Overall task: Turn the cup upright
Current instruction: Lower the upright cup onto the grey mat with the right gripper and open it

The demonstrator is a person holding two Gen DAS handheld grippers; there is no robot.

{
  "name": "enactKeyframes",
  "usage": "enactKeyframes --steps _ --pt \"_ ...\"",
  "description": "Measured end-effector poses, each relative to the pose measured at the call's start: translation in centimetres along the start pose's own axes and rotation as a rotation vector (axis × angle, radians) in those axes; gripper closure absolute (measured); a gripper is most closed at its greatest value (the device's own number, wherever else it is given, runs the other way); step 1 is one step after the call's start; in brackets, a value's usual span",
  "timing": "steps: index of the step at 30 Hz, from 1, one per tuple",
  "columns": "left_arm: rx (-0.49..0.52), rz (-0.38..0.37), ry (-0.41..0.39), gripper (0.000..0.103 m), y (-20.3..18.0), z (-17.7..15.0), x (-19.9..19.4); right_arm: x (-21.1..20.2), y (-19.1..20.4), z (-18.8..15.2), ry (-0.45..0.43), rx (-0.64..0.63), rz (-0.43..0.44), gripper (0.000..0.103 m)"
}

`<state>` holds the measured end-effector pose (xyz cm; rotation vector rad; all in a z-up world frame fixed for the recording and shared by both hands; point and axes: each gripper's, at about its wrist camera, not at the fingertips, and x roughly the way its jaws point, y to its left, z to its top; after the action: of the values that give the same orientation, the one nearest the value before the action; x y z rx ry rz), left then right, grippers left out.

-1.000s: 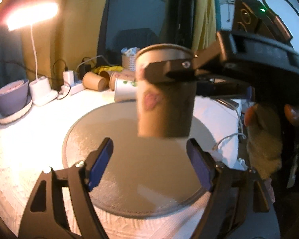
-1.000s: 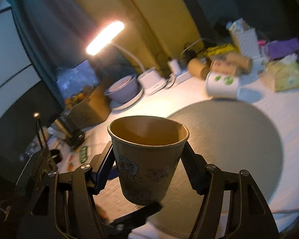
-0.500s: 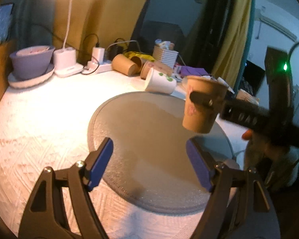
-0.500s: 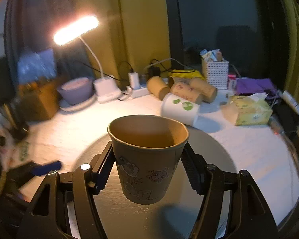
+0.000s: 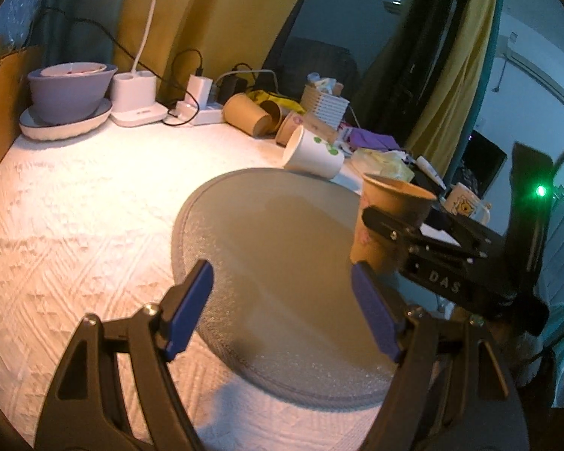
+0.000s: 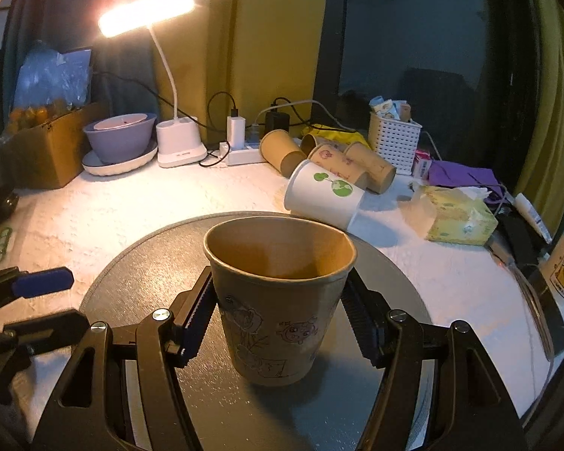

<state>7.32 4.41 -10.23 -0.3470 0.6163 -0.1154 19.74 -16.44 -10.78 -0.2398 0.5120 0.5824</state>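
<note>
- Brown paper cup point(image 6: 278, 300) sits mouth up between the fingers of the right gripper point(image 6: 280, 319), long axis near vertical, rim leaning slightly toward the camera.
- Both right pads press the cup wall at mid-height; fingers closed down to cup width, firm hold.
- Cup base looks at or just above the round grey mat point(image 6: 139, 255) on the bench; contact unclear in the right wrist view.
- In the left wrist view the cup point(image 5: 387, 221) is over the mat's right edge, ahead and to the right of the left gripper point(image 5: 282, 308).
- Left gripper spread wide, holding nothing, well apart from the cup.
- Right hand owns the move: judged as straight down, then release. Risk: the lean tips the cup as the pads let go.
</note>
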Motion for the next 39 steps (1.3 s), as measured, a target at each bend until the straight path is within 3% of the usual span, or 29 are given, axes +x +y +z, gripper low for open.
enactKeyframes --steps 17,20,22,39 --pt "0.005 0.043 -0.003 0.025 -0.3 -0.3 0.2 -1.8 -0.6 -2.4 -0.033 0.008 -0.025 0.034" --pt "0.008 0.050 -0.005 0.024 -0.3 -0.2 0.1 -1.4 -0.8 -2.7 -0.006 0.006 -0.028 0.033" --pt "0.010 0.058 -0.008 0.024 -0.4 -0.2 -0.1 -1.4 -1.0 -2.9 0.001 0.025 -0.021 0.027" --pt "0.121 0.157 -0.077 0.024 -3.6 -0.6 -2.4 -4.8 -1.9 -3.8 0.018 0.093 -0.001 0.024"
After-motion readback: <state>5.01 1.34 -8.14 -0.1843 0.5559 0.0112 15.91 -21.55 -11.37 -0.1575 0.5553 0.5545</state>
